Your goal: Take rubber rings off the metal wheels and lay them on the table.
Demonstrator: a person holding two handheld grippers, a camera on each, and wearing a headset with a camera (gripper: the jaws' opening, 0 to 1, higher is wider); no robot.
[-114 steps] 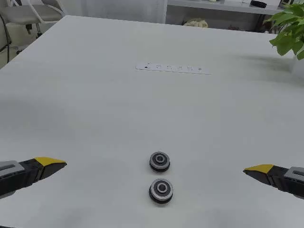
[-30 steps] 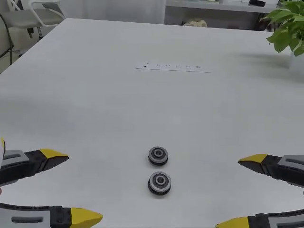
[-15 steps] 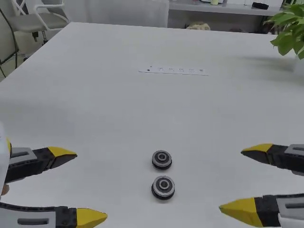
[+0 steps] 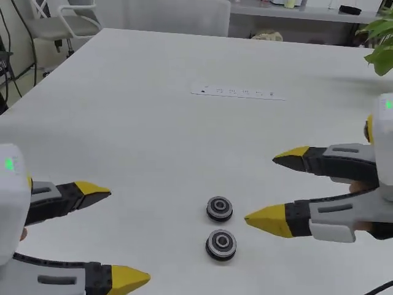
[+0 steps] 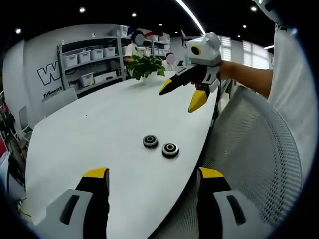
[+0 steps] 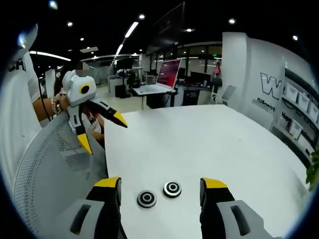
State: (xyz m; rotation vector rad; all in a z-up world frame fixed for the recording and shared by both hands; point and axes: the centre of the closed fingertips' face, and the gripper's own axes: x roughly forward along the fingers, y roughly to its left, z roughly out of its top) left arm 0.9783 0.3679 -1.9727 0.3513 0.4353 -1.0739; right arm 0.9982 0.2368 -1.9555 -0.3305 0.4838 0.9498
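Far wheel and near wheel lie just beside each other on surface, rings on. Left tongs and right tongs apart, empty. One wheel should be pinned, its ring edge pinched and peeled.

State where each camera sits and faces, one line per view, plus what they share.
Head view: on the headset, facing forward and down at the table; left gripper and right gripper show, both open.
Left gripper view: on the left gripper, facing along its jaws at the right gripper and an arm.
Right gripper view: on the right gripper, facing along its jaws at the left gripper.
Shared: far wheel and near wheel, in all three.
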